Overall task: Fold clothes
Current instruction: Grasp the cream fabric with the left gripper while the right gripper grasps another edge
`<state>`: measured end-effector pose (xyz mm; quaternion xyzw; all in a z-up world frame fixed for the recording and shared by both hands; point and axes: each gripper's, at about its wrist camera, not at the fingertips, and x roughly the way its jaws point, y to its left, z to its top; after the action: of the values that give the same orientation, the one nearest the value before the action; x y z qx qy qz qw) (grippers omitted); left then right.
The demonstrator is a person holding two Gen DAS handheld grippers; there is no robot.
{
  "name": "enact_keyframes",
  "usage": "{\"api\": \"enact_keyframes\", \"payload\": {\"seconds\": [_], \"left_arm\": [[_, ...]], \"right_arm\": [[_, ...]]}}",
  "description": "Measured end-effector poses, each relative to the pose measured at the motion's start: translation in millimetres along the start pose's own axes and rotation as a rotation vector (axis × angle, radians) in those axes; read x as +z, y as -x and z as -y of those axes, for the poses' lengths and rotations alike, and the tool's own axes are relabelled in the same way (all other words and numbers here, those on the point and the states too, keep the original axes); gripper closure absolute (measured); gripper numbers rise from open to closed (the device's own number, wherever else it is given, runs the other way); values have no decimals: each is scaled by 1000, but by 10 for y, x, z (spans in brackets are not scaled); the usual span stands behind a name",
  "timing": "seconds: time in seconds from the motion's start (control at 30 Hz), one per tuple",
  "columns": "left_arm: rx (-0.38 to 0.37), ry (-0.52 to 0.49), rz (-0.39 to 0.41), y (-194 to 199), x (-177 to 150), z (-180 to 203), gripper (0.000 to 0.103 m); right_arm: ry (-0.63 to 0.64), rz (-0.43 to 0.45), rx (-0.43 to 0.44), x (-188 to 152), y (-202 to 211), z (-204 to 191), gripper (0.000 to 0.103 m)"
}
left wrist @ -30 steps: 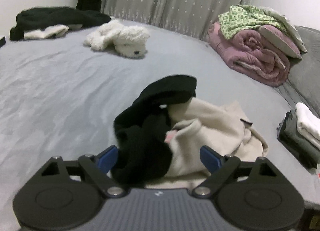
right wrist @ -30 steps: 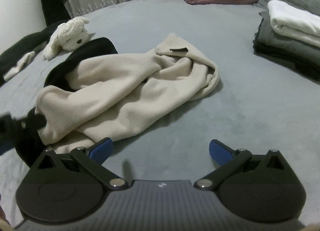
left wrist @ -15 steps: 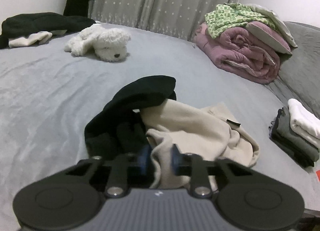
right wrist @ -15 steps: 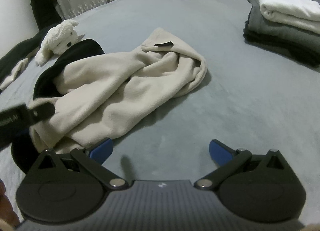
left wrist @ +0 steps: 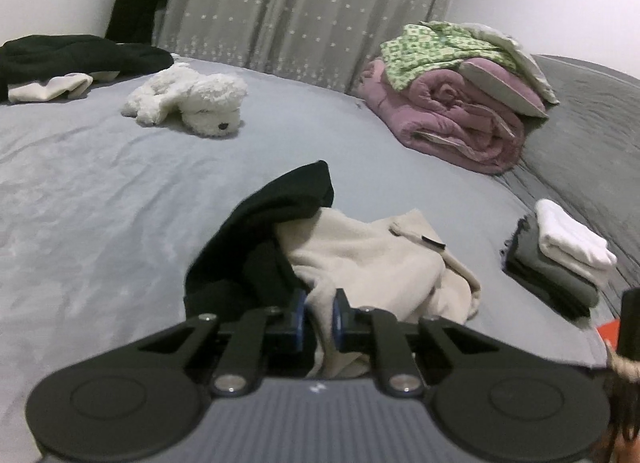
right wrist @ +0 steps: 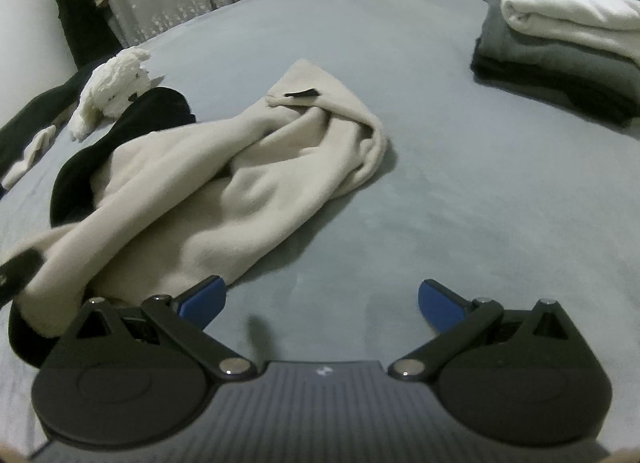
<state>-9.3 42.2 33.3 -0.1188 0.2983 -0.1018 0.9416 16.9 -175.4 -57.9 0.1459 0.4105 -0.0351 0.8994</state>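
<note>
A crumpled beige fleece garment (left wrist: 360, 263) lies on the grey bed sheet (left wrist: 100, 223), partly over a black garment (left wrist: 272, 219). My left gripper (left wrist: 319, 311) has its jaws closing, and a fold of the beige garment's near edge is pinched between the blue pads. In the right wrist view the beige garment (right wrist: 248, 183) stretches toward the left gripper (right wrist: 16, 271) at the left edge, with the black garment (right wrist: 132, 119) behind it. My right gripper (right wrist: 320, 299) is open over bare sheet, just right of the beige cloth, holding nothing.
A white plush toy (left wrist: 192, 103) lies at the far left. A rolled pink quilt (left wrist: 452, 119) with green cloth on top sits at the back right. A folded stack of grey and white clothes (left wrist: 560, 259) is at the right. Dark clothes (left wrist: 72, 55) lie far left.
The left jaws went from wide open to nearly together on the beige garment's edge, which is now lifted and drawn toward me. The right gripper has stayed open and almost still.
</note>
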Motion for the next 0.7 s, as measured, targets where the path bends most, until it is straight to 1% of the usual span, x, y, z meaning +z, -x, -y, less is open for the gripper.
{"api": "enact_keyframes", "payload": {"seconds": [0.1, 0.27, 0.43, 0.57, 0.63, 0.7], "left_arm": [[-33, -13, -25, 92, -21, -98, 90], [-73, -26, -93, 172, -81, -250, 91], [-93, -77, -132, 251, -128, -280, 91], [-119, -137, -176, 296, -191, -292, 91], [-132, -169, -207, 297, -237, -299, 91], [-143, -210, -245, 286, -299, -313, 91]], "right_arm": [[-18, 12, 13, 8, 50, 97, 0], [-79, 35, 80, 46, 128, 237, 0], [-118, 60, 118, 83, 173, 227, 0], [-122, 89, 172, 132, 196, 149, 0], [-115, 105, 197, 155, 203, 83, 4], [-109, 110, 221, 179, 183, 13, 10]]}}
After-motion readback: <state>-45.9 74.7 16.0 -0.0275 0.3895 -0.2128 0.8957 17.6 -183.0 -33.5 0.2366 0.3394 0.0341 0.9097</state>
